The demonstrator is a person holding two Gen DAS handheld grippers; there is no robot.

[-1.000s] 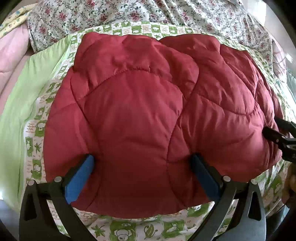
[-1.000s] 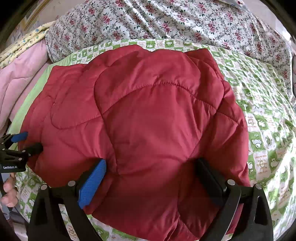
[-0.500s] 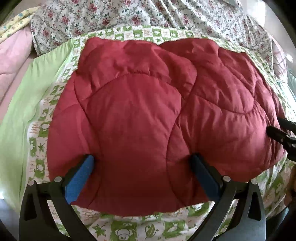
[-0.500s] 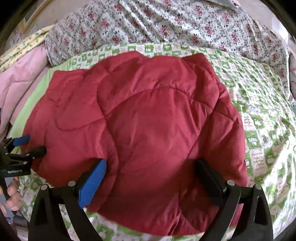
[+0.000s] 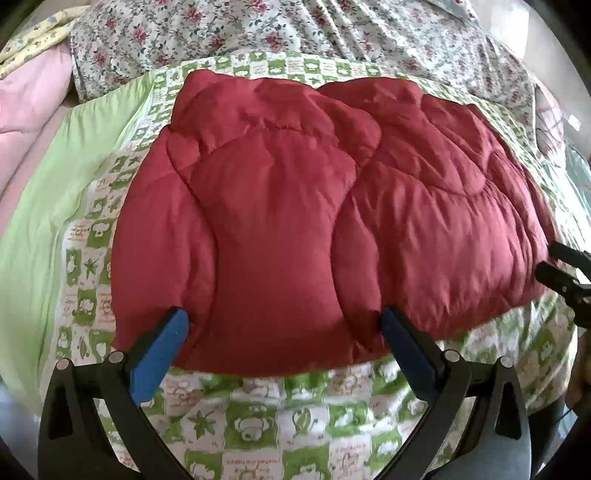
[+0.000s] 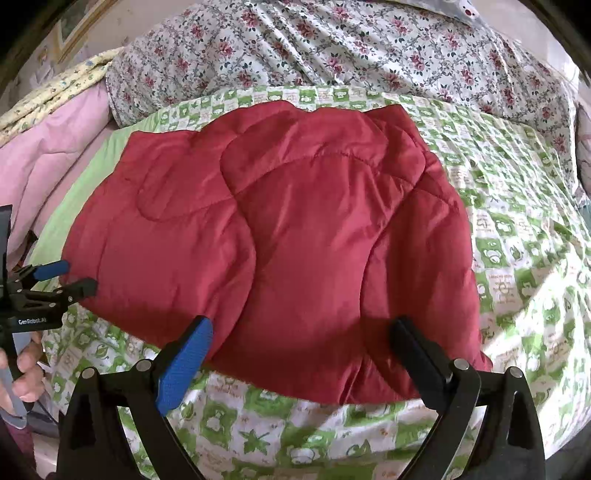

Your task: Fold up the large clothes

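We have the red quilted jacket lying folded into a compact, roughly rectangular bundle on the bed, close to its near edge and well short of the flowered quilt at the far edge. No sleeve or hem hangs loose from it, so we judge the main folds done; what seems left is at most one more halving or a tidy-up of the edges (whether the sleeves are tucked inside we cannot tell).

Our left gripper is spread wide at the bundle's near edge, its blue pads at the cloth but clamping nothing. Our right gripper is just as wide at the near edge towards the bundle's right end, also empty.

The jacket is puffy, with a faint sheen and curved stitch lines that raise soft pillowy panels; it should compress and spring back. Under it lies the green-and-white checked sheet, thin printed cotton, a little rumpled. A pink blanket sits at the bed's left edge.
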